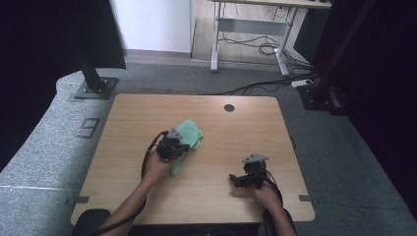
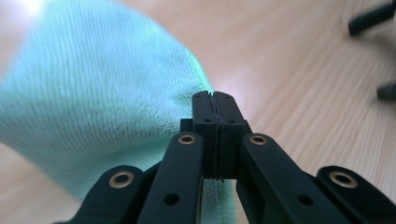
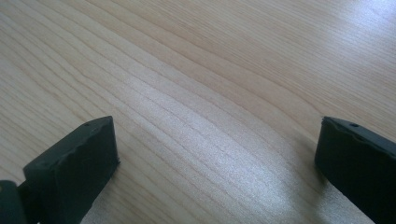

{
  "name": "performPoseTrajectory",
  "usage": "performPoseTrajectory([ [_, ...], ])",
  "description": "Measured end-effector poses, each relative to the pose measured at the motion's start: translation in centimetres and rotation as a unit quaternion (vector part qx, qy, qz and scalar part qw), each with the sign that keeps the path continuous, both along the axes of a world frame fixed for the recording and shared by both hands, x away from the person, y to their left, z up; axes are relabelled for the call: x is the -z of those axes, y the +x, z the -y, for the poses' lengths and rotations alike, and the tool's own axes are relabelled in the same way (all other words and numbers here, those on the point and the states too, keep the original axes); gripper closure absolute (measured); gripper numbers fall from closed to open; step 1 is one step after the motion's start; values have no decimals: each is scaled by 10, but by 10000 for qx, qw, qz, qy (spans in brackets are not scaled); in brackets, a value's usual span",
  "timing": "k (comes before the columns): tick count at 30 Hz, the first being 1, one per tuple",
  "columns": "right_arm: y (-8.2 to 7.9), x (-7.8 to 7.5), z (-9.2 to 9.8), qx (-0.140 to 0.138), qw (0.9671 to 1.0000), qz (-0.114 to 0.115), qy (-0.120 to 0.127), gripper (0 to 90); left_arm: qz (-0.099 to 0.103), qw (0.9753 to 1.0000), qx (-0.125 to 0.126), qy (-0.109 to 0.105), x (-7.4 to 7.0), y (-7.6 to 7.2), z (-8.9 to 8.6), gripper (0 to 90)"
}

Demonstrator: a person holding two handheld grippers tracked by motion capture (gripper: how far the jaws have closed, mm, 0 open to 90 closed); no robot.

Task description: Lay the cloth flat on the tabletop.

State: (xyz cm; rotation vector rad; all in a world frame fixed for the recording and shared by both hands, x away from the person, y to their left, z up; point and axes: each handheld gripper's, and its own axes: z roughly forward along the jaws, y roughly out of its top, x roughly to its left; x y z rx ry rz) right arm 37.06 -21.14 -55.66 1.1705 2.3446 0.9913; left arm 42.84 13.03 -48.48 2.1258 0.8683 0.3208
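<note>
Closest to my high view are the person's forearms, coming in from 6 o'clock, each hand wrapped around a hand-held gripper. My left hand-held gripper (image 1: 183, 146) sits just left of the table's middle, and its jaws are pressed fully together, pinching the edge of a mint-green cloth (image 1: 189, 135). In the left gripper view I see the two black jaws meeting with no gap, a thin line of green fabric caught between them, and the cloth (image 2: 93, 102) spreading away toward 10 o'clock, soft and ribbed, blurred at its far side. The cloth lies crumpled on the wooden table (image 1: 221, 128), bunched at 12 to 1 o'clock from the left hand-held gripper, with one strip trailing back under it toward 6 o'clock.

My right hand-held gripper (image 1: 236, 180) rests low toward 5 o'clock on the table, well apart from the cloth, pointing to 9 o'clock. Its jaws stand wide apart with nothing between them; the right gripper view gives me bare wood grain (image 3: 210, 93) between the two black pads. A small dark round grommet (image 1: 229, 107) sits near the table's far edge at 12 o'clock.
</note>
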Motion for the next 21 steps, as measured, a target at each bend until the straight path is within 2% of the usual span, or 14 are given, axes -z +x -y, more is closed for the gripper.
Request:
performPoseTrajectory([
  [3,0,0,0,8,10000,-1,7,0,155,9996,-223,-118,-15,4,-16,883],
  [4,0,0,0,7,10000,-1,3,0,155,9996,-223,-118,-15,4,-16,882],
  [5,0,0,0,7,10000,0,3,0,209,9988,-407,-181,-20,6,-27,882],
  [6,0,0,0,7,10000,0,2,0,209,9988,-407,-181,-20,6,-27,882],
  [7,0,0,0,6,10000,-1,2,0,214,9980,-558,-191,-22,8,-38,881],
  [8,0,0,0,6,10000,-1,2,0,214,9980,-558,-191,-22,8,-38,881],
  [11,0,0,0,6,10000,0,2,0,150,9966,-787,-169,-17,10,-54,880],
  [13,0,0,0,4,10000,-2,1,0,18,9952,-968,-122,-5,12,-68,878],
  [14,0,0,0,4,10000,-2,1,0,18,9952,-968,-122,-5,12,-68,878],
  [15,0,0,0,3,10000,-1,0,0,-63,9939,-1095,-76,4,13,-76,877],
  [17,0,0,0,3,10000,-1,2,0,-152,9926,-1207,-50,12,14,-83,876],
  [21,0,0,0,3,10000,0,2,0,-241,9906,-1346,37,23,13,-93,874],
])
